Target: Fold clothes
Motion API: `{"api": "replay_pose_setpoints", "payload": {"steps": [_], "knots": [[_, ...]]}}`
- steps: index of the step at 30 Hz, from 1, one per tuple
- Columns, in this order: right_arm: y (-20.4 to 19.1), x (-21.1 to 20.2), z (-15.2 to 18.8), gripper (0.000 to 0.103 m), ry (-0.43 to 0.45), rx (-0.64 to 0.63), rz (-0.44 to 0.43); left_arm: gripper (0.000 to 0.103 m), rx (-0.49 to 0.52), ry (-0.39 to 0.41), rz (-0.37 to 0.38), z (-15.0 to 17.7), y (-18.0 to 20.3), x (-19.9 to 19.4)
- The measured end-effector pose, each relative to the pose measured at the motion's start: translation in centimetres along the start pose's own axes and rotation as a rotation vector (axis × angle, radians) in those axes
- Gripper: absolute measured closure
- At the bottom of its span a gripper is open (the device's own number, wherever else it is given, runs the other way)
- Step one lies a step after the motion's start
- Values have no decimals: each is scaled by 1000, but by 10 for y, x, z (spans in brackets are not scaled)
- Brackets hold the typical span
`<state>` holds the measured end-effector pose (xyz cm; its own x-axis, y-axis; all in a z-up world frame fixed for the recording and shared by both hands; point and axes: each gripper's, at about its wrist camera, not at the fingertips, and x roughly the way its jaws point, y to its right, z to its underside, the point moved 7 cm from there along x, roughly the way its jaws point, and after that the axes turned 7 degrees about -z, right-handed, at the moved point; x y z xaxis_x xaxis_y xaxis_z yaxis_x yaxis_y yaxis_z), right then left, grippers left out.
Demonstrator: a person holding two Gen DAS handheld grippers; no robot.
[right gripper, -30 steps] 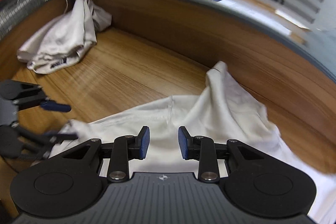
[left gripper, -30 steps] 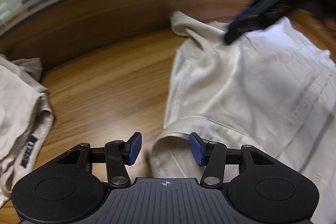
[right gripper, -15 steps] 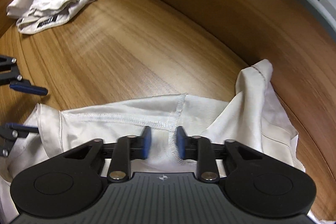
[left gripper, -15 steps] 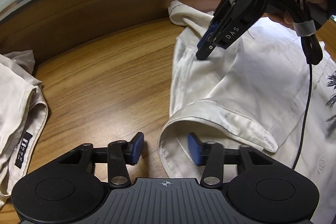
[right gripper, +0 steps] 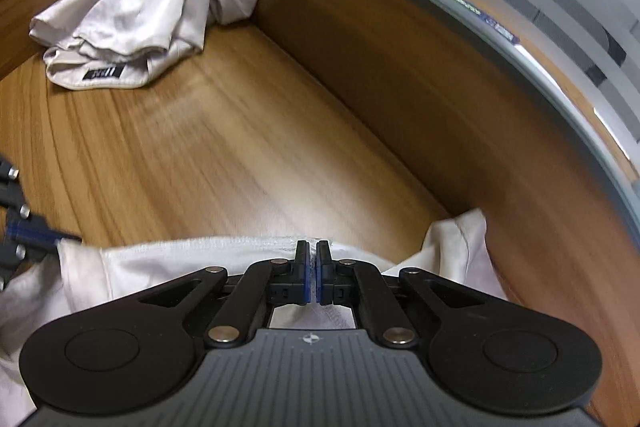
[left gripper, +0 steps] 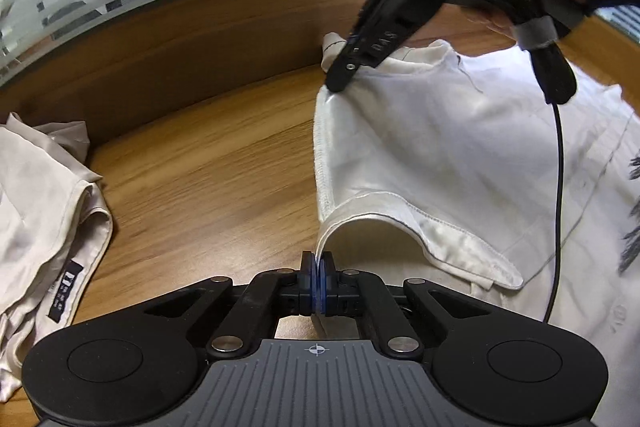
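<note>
A white garment (left gripper: 460,155) lies on the wooden table, right of centre in the left wrist view. My left gripper (left gripper: 318,281) is shut on its near hem corner, the cloth pinched between the blue pads. My right gripper (left gripper: 340,87) comes in from the upper right and pinches the same stitched edge farther back. In the right wrist view my right gripper (right gripper: 312,277) is shut on the stitched hem of the garment (right gripper: 160,267), and my left gripper (right gripper: 60,241) grips that edge at the far left.
A second crumpled white garment (left gripper: 44,203) with a black label lies at the left; it also shows in the right wrist view (right gripper: 136,15) at the back corner. Bare wooden tabletop (left gripper: 208,163) lies between the two. A wooden wall (right gripper: 400,75) with frosted glass bounds the table.
Both grippers were open over the garment's edge and have closed on it. The right gripper moved down onto the stitched hem. The edge between the two grippers is now pulled straighter.
</note>
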<state>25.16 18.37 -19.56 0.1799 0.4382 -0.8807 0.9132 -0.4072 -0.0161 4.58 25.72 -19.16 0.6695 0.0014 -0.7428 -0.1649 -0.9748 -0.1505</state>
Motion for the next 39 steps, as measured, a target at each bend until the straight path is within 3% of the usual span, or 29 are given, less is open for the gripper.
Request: {"api": "replay_pose_setpoints", "payload": {"steps": [6, 7, 9, 12, 18, 19, 24, 26, 31, 32, 35, 39], "knots": [[-3, 24, -4, 99, -23, -37, -14, 97, -45, -32, -4, 0, -3, 3], [-5, 26, -4, 93, -27, -41, -12, 97, -56, -32, -3, 1, -6, 1], [-2, 18, -5, 91, -7, -15, -6, 96, -87, -24, 22, -3, -11, -6], [9, -6, -5, 86, 38, 51, 5, 87, -129, -18, 38, -10, -21, -17], [54, -55, 9, 77, 86, 206, 58, 78, -233, -11, 76, -30, -33, -28], [63, -58, 14, 76, 82, 229, 72, 71, -259, -28, 88, -30, -34, -26], [100, -68, 40, 76, 62, 307, 128, 66, -322, -118, 96, -15, -40, -17], [109, -68, 48, 76, 57, 325, 139, 56, -326, -135, 89, -11, -40, -20], [128, -64, 66, 76, 48, 370, 154, 61, -315, -102, 94, -25, -36, -18], [131, -62, 67, 76, 47, 380, 153, 68, -311, -95, 97, -30, -34, -15], [140, -54, 70, 76, 42, 399, 151, 76, -298, -72, 106, -44, -28, -7], [155, -39, 75, 75, 16, 427, 161, 80, -281, -42, 118, -64, -20, 5]]}}
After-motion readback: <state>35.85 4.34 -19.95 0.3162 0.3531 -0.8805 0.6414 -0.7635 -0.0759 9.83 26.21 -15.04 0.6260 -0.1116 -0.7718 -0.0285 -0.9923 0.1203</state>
